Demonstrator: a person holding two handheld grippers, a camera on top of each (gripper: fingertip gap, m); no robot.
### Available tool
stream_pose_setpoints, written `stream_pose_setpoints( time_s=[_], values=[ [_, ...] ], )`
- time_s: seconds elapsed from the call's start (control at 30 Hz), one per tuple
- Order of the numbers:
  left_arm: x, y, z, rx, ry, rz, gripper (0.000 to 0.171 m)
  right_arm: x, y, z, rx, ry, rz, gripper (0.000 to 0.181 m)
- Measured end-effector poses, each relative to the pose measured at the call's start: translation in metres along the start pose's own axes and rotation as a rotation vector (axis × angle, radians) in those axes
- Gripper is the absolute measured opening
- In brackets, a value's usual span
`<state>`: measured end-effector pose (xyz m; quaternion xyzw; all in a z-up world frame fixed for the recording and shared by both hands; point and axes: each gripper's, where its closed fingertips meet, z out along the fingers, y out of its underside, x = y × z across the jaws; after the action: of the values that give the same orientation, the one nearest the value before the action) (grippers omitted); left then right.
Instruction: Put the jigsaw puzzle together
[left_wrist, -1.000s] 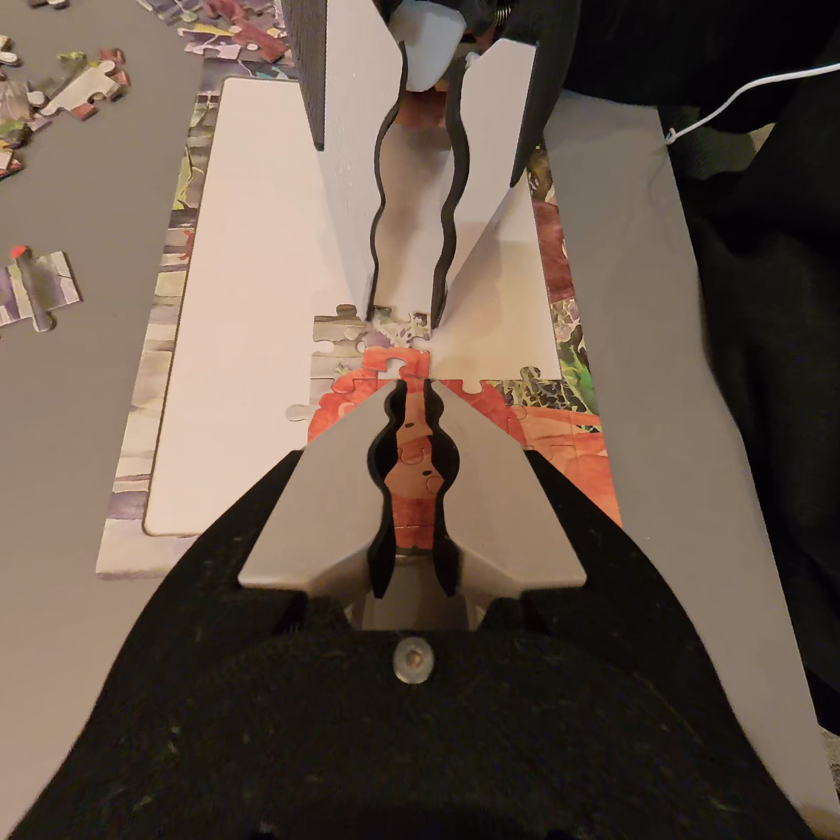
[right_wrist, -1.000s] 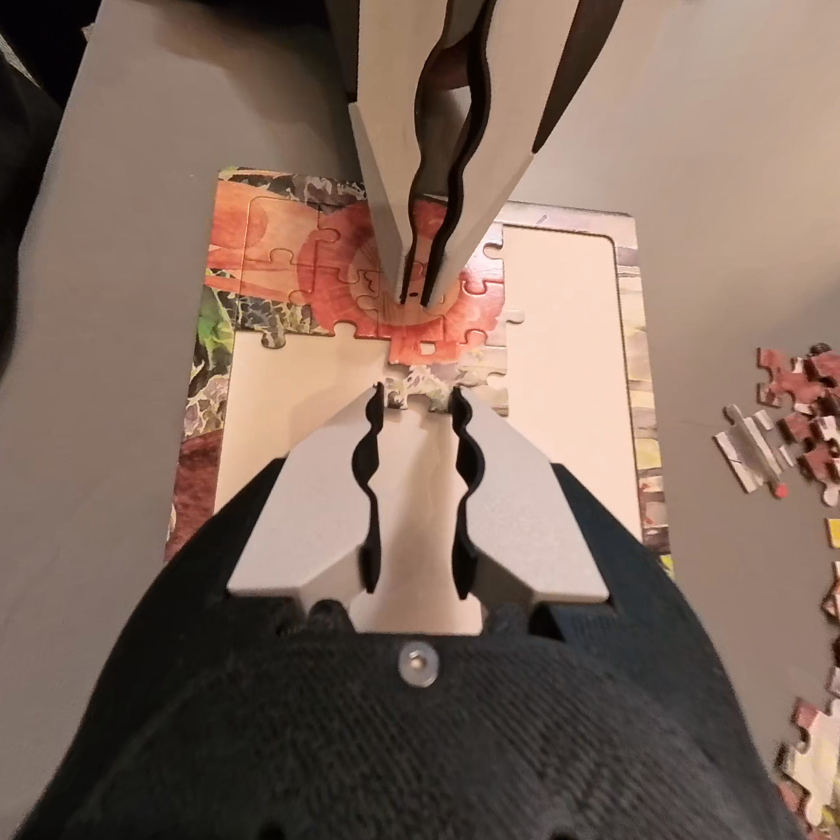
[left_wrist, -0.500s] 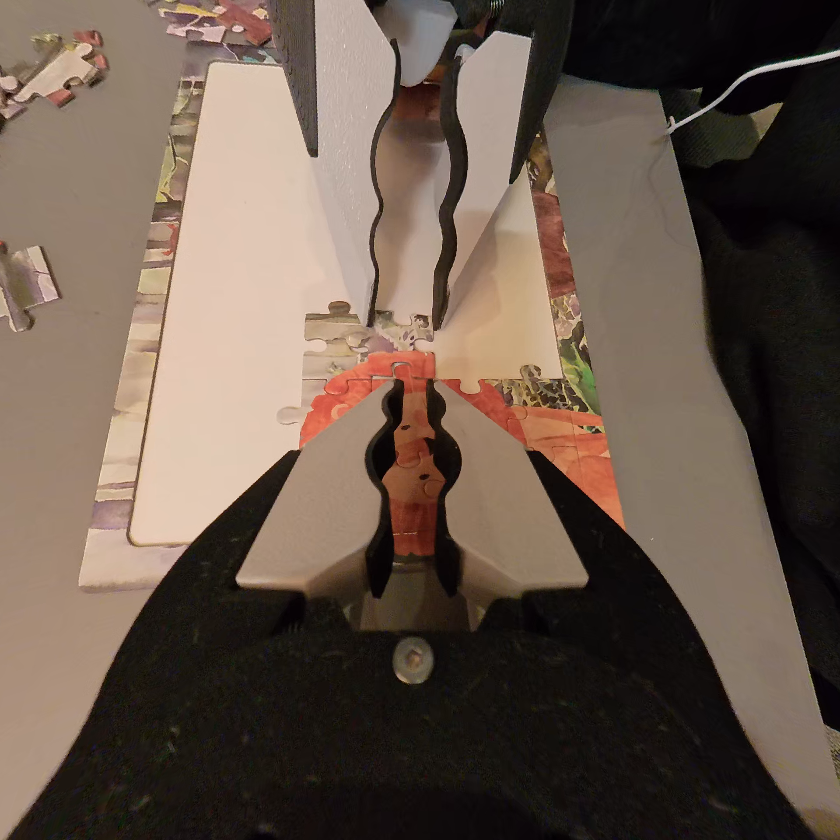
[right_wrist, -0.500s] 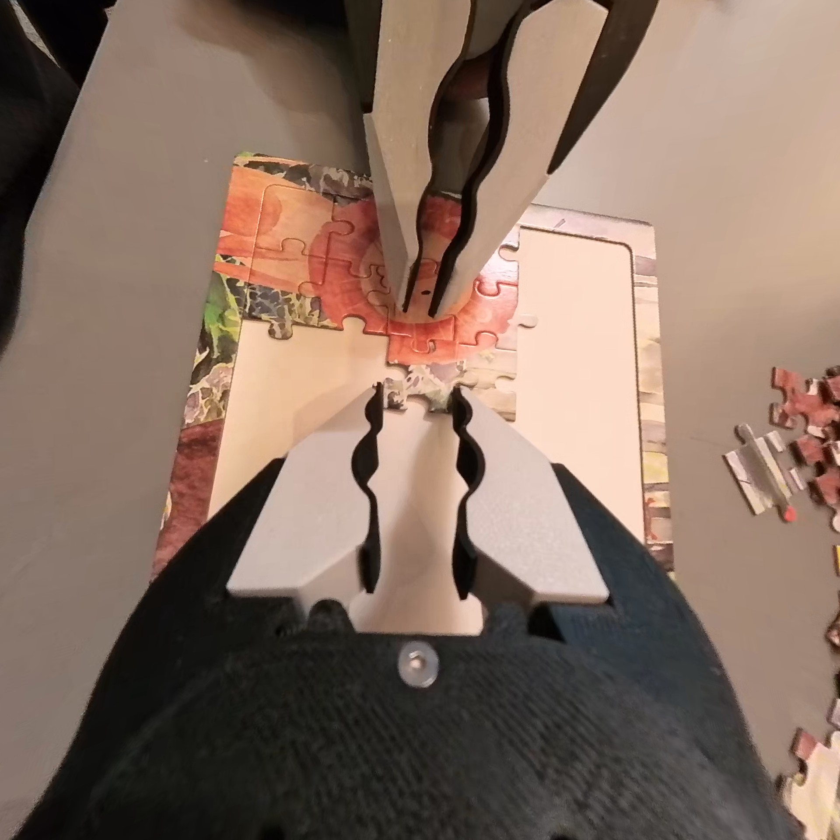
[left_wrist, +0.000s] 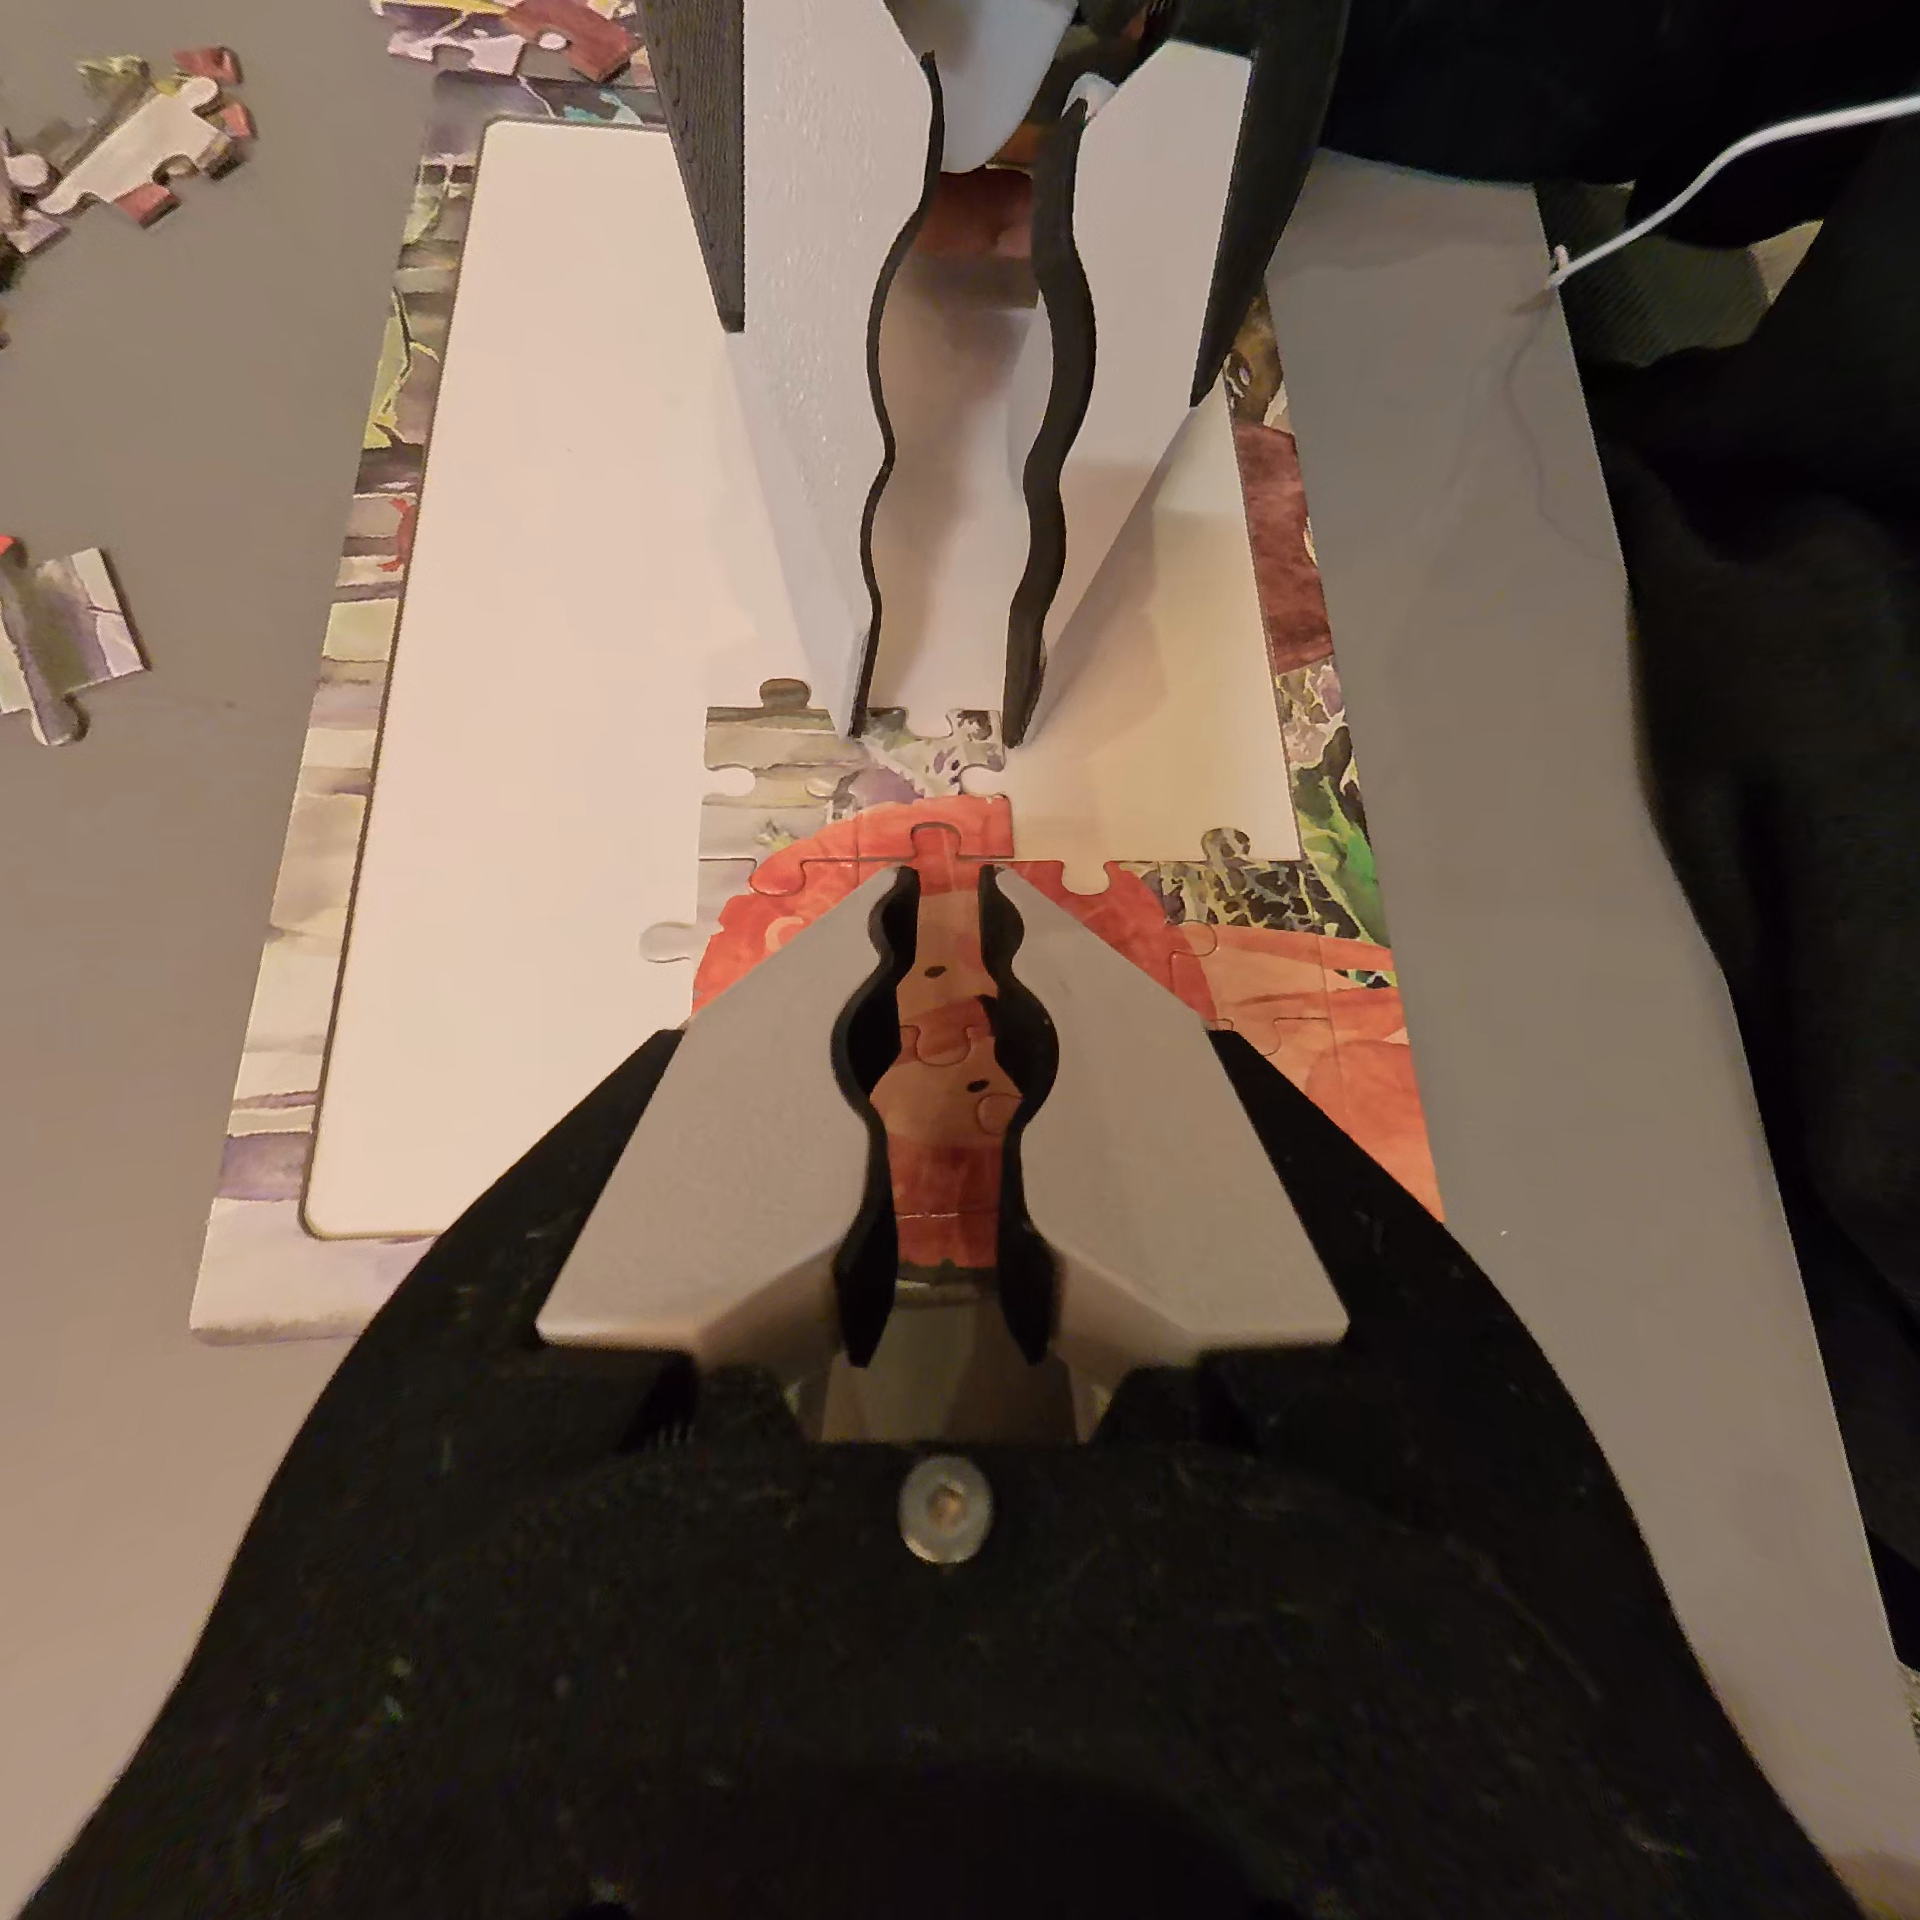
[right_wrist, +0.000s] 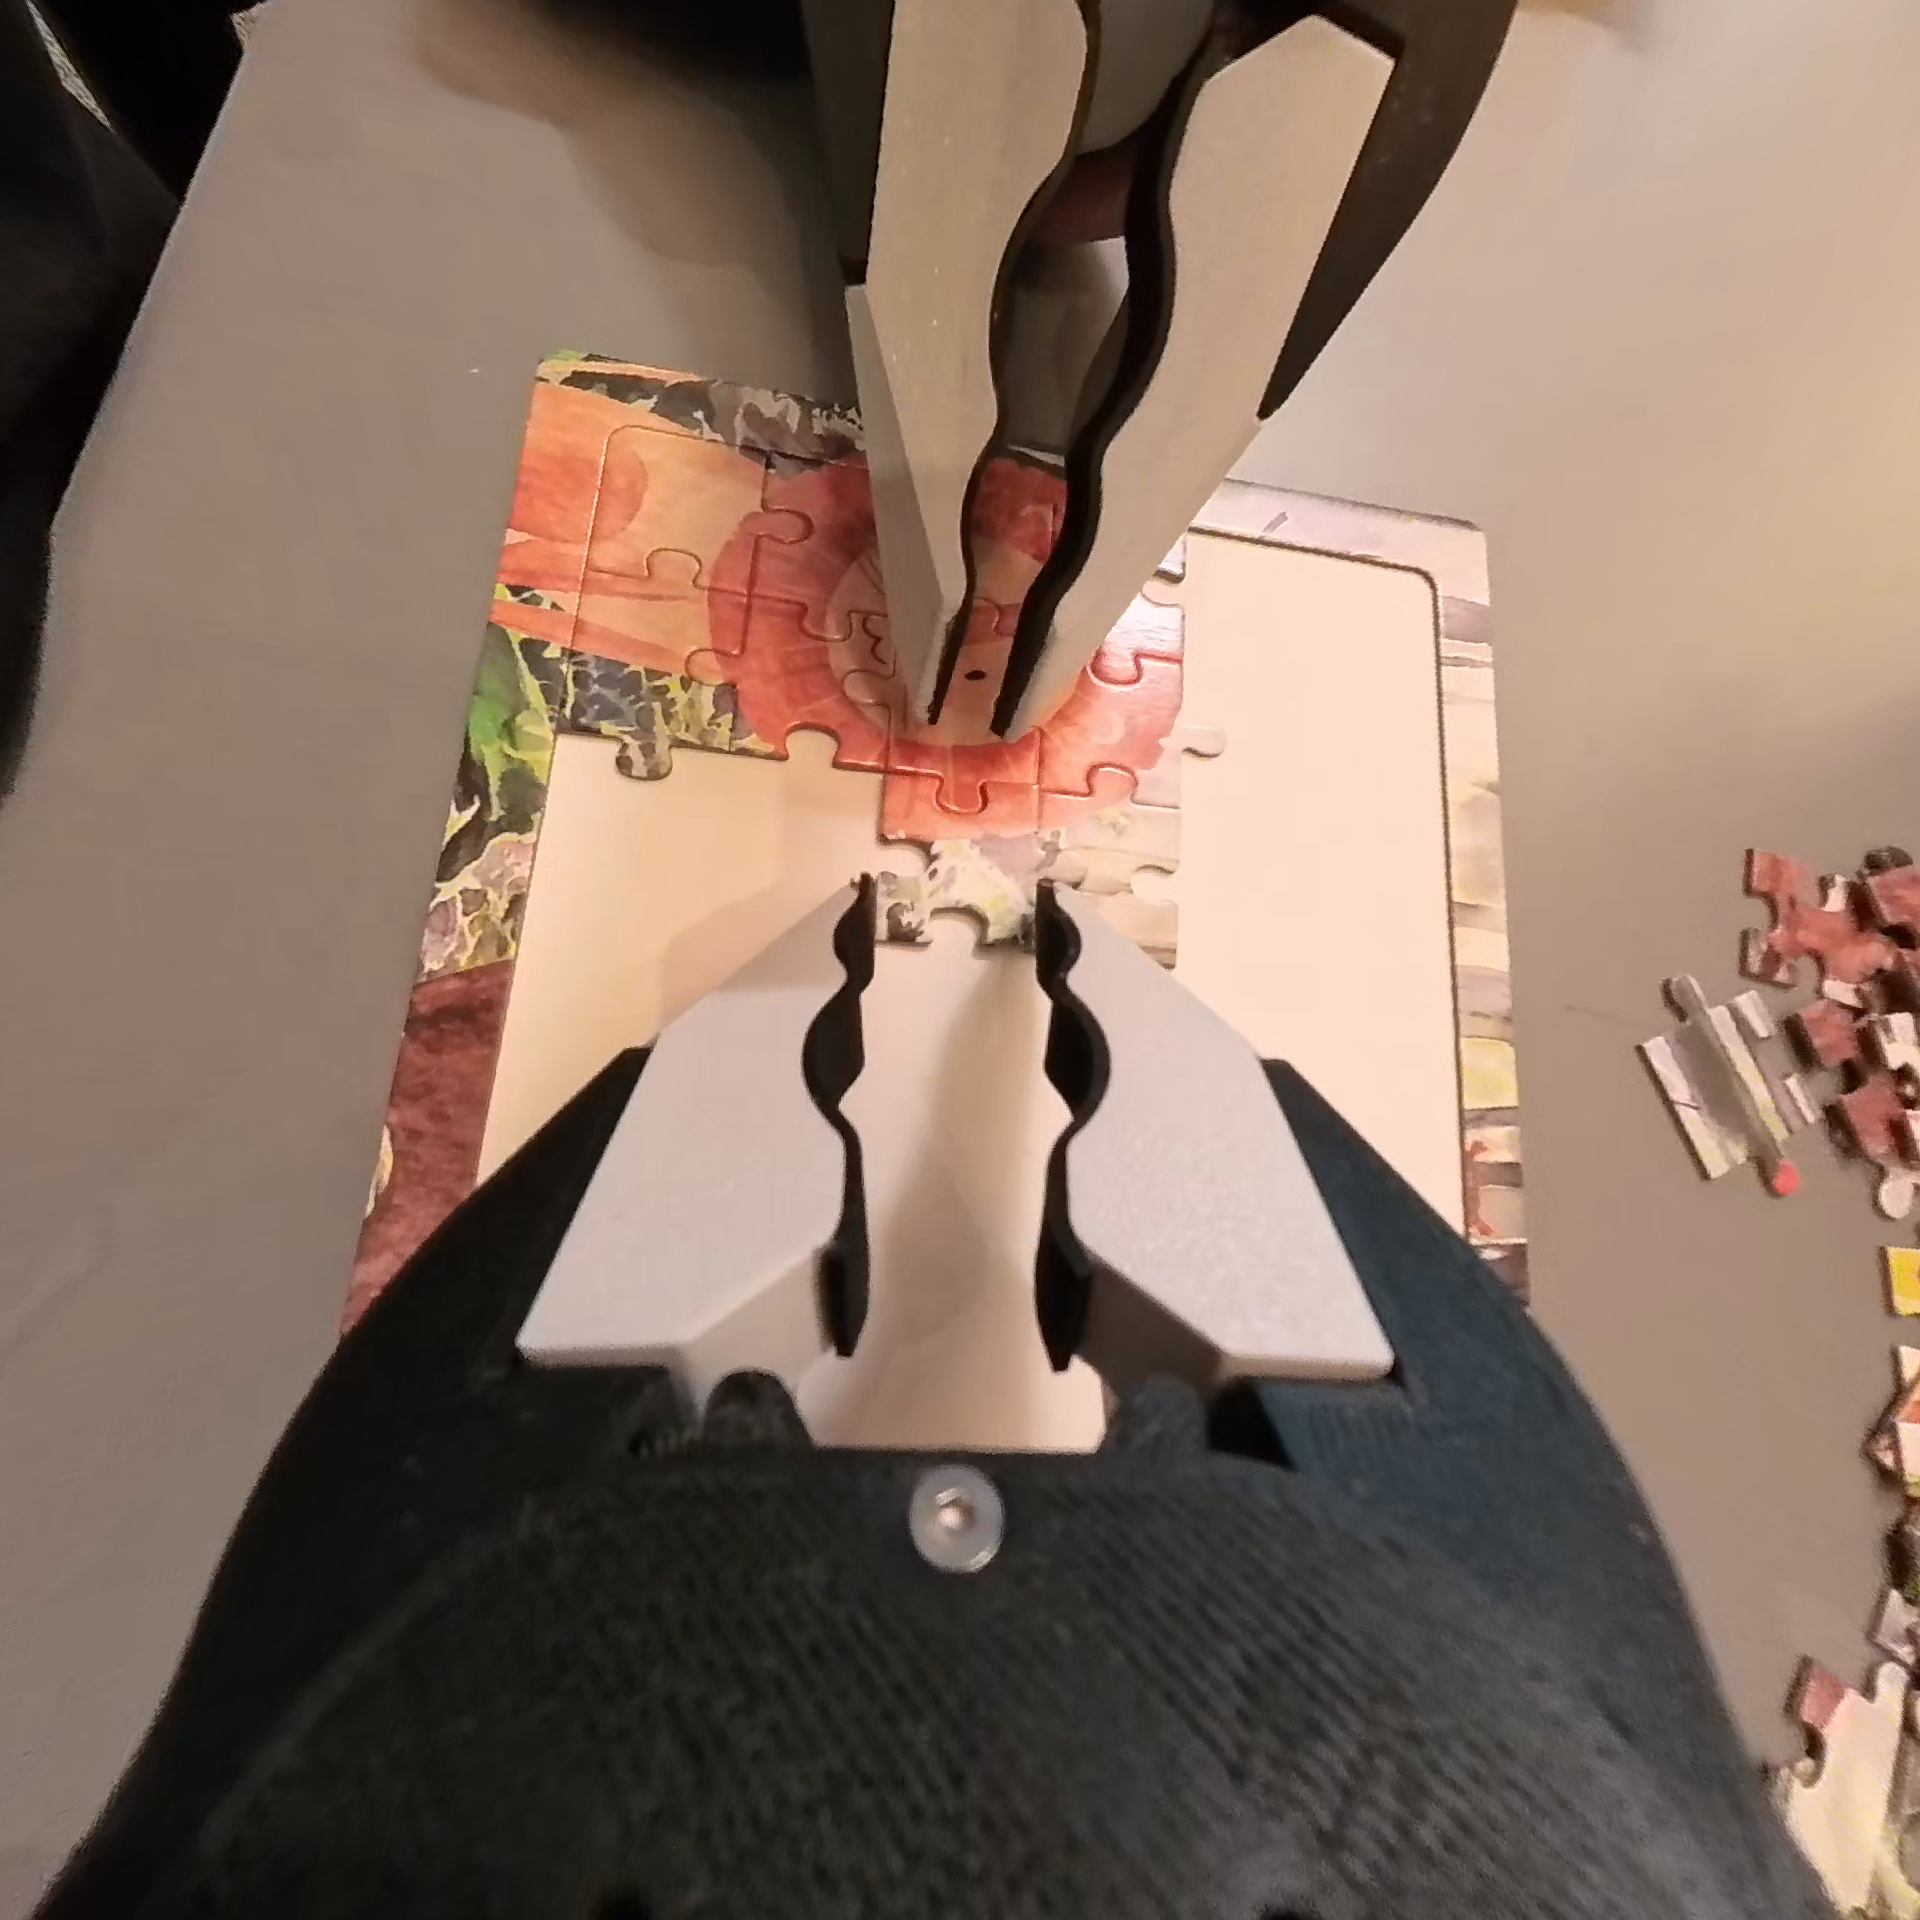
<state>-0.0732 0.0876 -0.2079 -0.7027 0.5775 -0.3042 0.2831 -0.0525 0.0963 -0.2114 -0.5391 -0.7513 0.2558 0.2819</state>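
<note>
A: Orange-red card is what fills the joined part of the jigsaw puzzle (left_wrist: 1226, 966), a patch of fitted pieces at one end of the puzzle tray (left_wrist: 582, 623), whose cream floor is otherwise bare.

B: And the left gripper (left_wrist: 948, 878)?

A: Its tips are down on that orange patch, jaws drawn close with only a narrow slit between them. Nothing is pinched there; the printed picture shows straight through the gap. The right wrist view confirms it from the opposite side: the left gripper (right_wrist: 966, 717) comes down steeply with its tips on the pale round centre of the orange pattern.

B: The right one?

A: The right gripper (right_wrist: 951, 904) is spread wider, its tips at the two sides of a pale grey-green piece (right_wrist: 966, 873) on the free edge of the joined patch. From the left wrist view the same gripper (left_wrist: 930, 727) stands with both tips at that piece's (left_wrist: 914, 764) far corners. Whether it squeezes it or only rests there, I cannot tell.

B: Anything only one camera catches?

A: The right view shows a scatter of loose pieces (right_wrist: 1829, 956) on the grey table (right_wrist: 260, 727), well apart from the tray. The left view alone shows a thin white cord (left_wrist: 1662, 197) and dark cloth (left_wrist: 1766, 831) along the table's edge.
</note>
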Motion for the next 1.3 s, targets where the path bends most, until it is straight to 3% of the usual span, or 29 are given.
stream_pose_setpoints(
  time_s=[1.3],
  values=[
    [-0.002, 0.002, 0.001, -0.014, -0.014, 0.003, 0.010, -0.015, 0.002, -0.001, -0.035, -0.063, 0.049, 0.013]
  ],
)
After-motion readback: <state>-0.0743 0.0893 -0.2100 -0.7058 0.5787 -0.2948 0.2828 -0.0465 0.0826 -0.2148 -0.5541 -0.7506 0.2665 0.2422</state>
